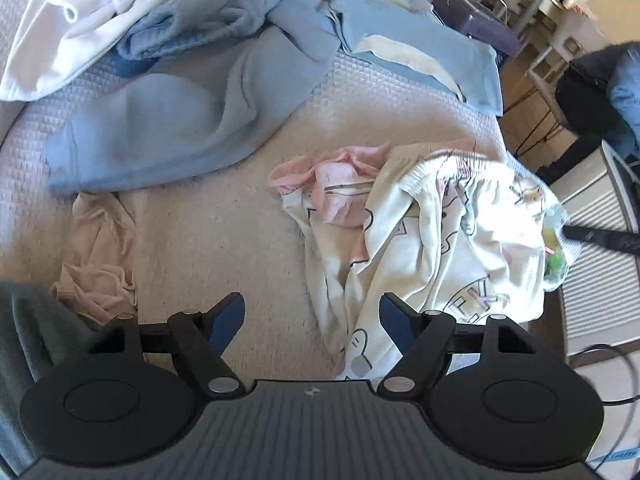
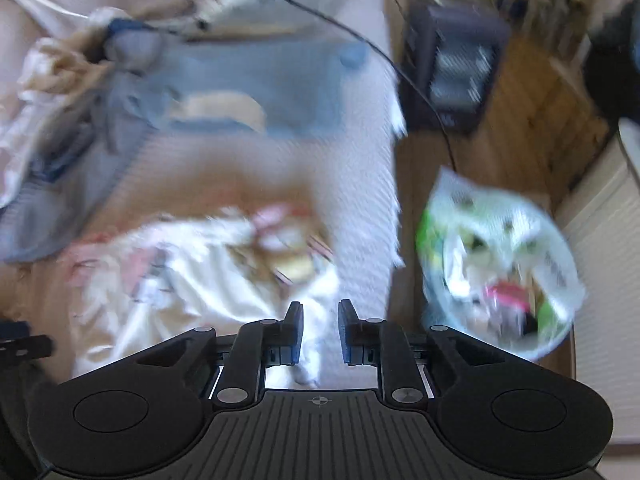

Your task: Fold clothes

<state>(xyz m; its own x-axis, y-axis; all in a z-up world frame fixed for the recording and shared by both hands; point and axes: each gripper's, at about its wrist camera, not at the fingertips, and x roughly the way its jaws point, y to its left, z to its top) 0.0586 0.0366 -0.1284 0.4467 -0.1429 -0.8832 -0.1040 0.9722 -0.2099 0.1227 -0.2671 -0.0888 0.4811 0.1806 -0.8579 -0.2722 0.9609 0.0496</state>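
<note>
Nothing folded: printed cream garment point(image 1: 432, 240) crumpled on bed point(image 1: 216, 240); left hand-held gripper point(image 1: 312, 316) wide, right hand-held gripper point(image 2: 319, 322) narrow, both empty.

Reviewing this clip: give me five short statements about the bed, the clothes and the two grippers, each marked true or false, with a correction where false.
1. The left gripper is open and holds nothing. True.
2. The blue sweatshirt is folded into a neat square. False: it lies spread and rumpled on the bed.
3. The cream printed garment lies near the bed's right edge. True.
4. The right gripper clamps a blue garment. False: its jaws stand slightly apart with nothing pinched.
5. A white plastic bag sits on the floor beside the bed. True.
</note>
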